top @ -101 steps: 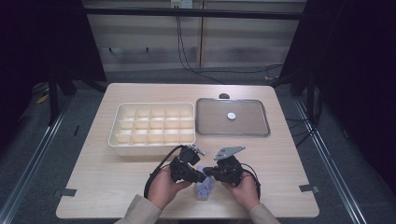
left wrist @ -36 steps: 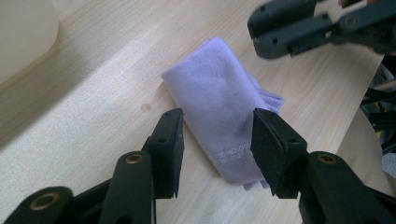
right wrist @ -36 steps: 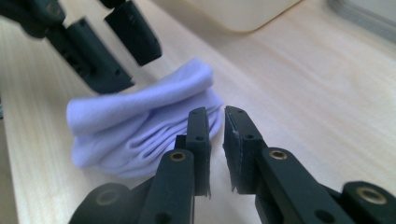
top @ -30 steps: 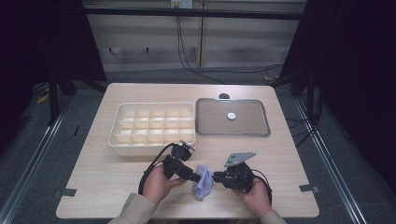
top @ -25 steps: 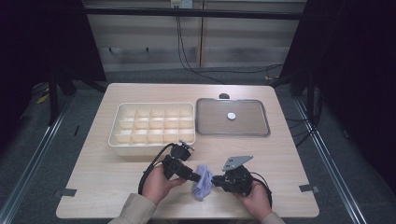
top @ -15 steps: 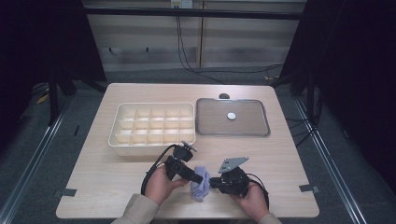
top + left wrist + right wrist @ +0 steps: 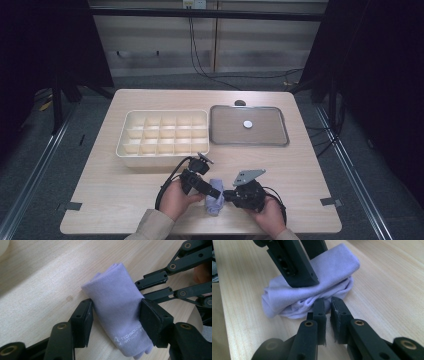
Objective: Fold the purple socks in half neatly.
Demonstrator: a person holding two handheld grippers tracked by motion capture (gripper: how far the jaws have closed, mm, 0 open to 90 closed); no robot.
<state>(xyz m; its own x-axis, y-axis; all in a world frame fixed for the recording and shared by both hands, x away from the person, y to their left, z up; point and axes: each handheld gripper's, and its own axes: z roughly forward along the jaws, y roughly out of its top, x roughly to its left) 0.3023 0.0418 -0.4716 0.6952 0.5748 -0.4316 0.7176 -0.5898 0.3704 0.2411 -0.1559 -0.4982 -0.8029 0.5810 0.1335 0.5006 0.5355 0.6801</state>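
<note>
One folded lilac cloth (image 7: 215,201) is lying on the table (image 7: 310,170) at the lower centre of the high view, between two grippers. The left gripper (image 7: 115,322) is straddling it, its jaws having just been opening, its pads beside the cloth's two sides. The right gripper (image 7: 327,306) is nearly closed, pinching the cloth's edge. One compartment tray (image 7: 125,145) and one metal tray (image 7: 285,142), holding one white disc (image 7: 247,124), are sitting in the upper middle.
</note>
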